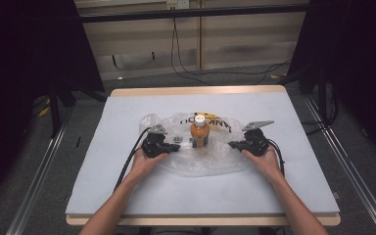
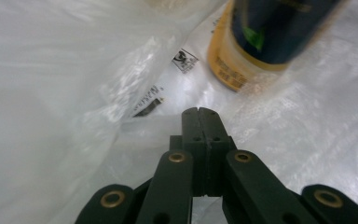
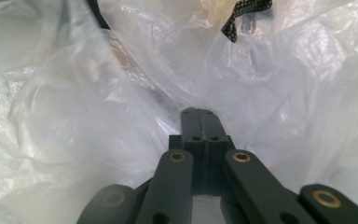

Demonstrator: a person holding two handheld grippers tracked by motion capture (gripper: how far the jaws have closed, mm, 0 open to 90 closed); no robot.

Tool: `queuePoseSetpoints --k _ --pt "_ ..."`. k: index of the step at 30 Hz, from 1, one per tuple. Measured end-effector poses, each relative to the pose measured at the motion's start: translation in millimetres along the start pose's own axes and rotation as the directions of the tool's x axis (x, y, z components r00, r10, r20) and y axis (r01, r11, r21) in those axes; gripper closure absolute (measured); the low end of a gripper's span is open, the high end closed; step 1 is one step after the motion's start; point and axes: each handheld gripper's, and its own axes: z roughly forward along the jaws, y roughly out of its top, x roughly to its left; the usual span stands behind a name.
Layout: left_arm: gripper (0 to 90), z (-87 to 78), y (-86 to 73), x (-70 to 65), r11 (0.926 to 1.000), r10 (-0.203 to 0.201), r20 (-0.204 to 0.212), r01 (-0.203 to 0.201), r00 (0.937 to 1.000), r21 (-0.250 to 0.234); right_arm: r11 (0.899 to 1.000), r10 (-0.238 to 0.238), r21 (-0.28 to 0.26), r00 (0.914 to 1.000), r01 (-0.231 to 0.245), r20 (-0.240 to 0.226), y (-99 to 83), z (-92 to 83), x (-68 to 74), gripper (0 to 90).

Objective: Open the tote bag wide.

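An orange bottle (image 1: pixel 199 134) with a white cap stands upright on a crumpled clear plastic bag (image 1: pixel 210 161) in the middle of the table. My left gripper (image 1: pixel 177 146) lies low at the bag's left side and points right at the bottle; its jaws are shut with nothing between them. In the left gripper view the shut tips (image 2: pixel 199 112) hover over the bag's film (image 2: pixel 74 93), a short way from the bottle's base (image 2: pixel 242 70). My right gripper (image 1: pixel 232 144) points left from the bag's right side, also shut. Its tips (image 3: pixel 199 112) rest against folds of plastic (image 3: pixel 284 93).
A pale blue mat (image 1: pixel 127 196) covers the wooden table (image 1: pixel 200 90). The bag bears black and yellow print (image 1: pixel 220 122) behind the bottle. Cables trail from both grippers along the person's forearms. Dark floor, metal rails and a cable lie beyond the table.
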Motion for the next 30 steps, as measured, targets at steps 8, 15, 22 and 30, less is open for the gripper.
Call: queuePoseSetpoints --k 8,15,22,30 --pt "90.0 -23.2 -18.3 0.8 0.9999 0.010 0.008 -0.010 0.9999 0.012 0.999 -0.028 0.018 0.9996 0.028 0.006 -8.1 -12.0 -1.1 90.0" --pt "90.0 -32.0 -27.9 -14.3 0.9992 0.038 0.024 -0.039 0.9990 0.014 0.998 -0.060 0.025 0.9982 0.060 -0.006 -19.0 -24.6 7.9 90.0" --pt "90.0 -43.9 -24.2 -37.5 0.9964 0.080 0.043 -0.078 0.9959 -0.034 0.997 -0.079 -0.018 0.9966 0.079 -0.023 -15.1 -37.9 20.3 90.0" --pt "90.0 -52.3 -0.7 -55.8 0.9915 0.110 0.048 -0.107 0.9927 -0.075 0.989 -0.092 -0.120 0.9942 0.084 -0.057 16.9 -54.2 29.5 90.0"
